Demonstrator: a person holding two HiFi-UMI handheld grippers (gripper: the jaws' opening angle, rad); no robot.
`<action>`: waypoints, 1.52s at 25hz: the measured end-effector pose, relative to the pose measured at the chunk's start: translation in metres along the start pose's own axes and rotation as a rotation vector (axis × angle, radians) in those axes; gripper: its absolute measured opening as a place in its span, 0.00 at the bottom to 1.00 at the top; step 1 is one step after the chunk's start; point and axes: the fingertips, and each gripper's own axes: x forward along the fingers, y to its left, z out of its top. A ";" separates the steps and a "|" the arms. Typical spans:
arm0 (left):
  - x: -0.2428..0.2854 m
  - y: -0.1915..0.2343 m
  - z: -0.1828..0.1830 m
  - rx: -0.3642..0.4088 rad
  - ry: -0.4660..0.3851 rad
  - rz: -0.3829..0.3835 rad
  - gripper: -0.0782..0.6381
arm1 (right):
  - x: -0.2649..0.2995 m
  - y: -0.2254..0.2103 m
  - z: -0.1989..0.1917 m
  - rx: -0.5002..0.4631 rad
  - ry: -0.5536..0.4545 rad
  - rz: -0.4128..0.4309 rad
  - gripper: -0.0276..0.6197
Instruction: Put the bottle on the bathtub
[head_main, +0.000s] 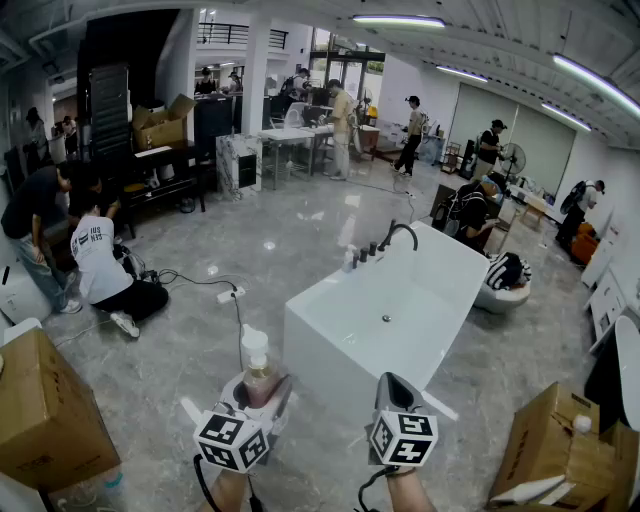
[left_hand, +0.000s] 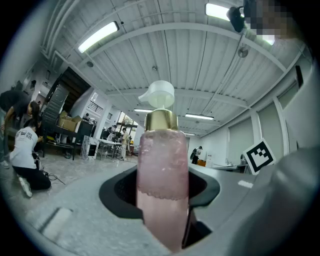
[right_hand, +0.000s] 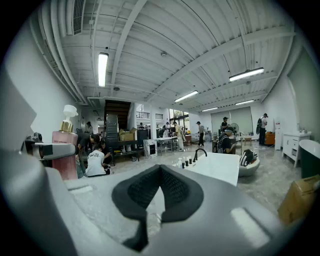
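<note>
The left gripper (head_main: 256, 395) is clamped on the bottle (left_hand: 162, 175), which stands upright between its jaws, pink liquid below a gold collar and white pump. Beside it at 3 o'clock, the right gripper (right_hand: 159, 195) has its jaws closed together on nothing. The white bathtub (head_main: 322, 350) lies ahead at 1 o'clock, apart from the bottle, its black faucet (head_main: 400, 232) on the far rim, and a cardboard box (head_main: 50, 420) sits at 9 o'clock.
</note>
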 end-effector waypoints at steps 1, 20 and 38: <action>0.000 0.001 0.000 0.000 0.001 -0.002 0.41 | 0.000 0.001 0.000 0.000 0.000 -0.002 0.05; 0.025 0.019 -0.019 -0.014 0.037 -0.007 0.41 | 0.026 -0.015 -0.032 0.043 0.059 -0.065 0.05; 0.178 0.083 -0.009 -0.031 0.025 -0.006 0.41 | 0.193 -0.066 0.007 0.039 0.086 -0.032 0.05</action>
